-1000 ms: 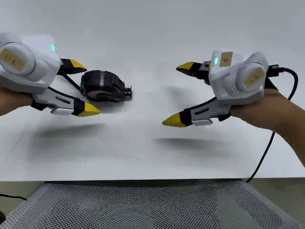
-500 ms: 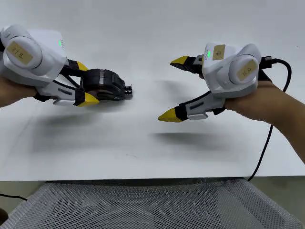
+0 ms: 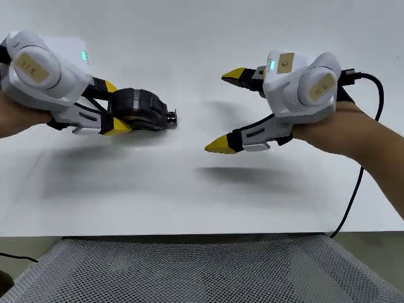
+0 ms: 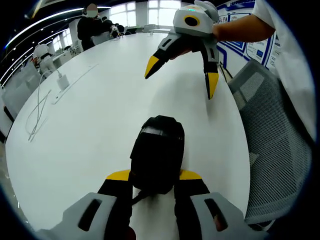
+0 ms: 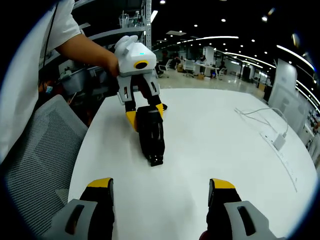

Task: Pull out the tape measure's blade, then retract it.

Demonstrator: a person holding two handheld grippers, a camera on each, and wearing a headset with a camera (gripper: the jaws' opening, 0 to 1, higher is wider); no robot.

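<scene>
In the head view, the left hand-held gripper (image 3: 117, 107) had its jaws closed on the sides of the tape measure (image 3: 140, 108), which lay on the white worktop (image 3: 189, 183). This was probably to pin the case for the pull. The right hand-held gripper (image 3: 226, 109) hung wide open and empty, well apart from the case. In the left gripper view, the yellow tips hugged the case's rear. In the right gripper view, the hook end faced the open jaws, and the blade was not yet drawn.
</scene>
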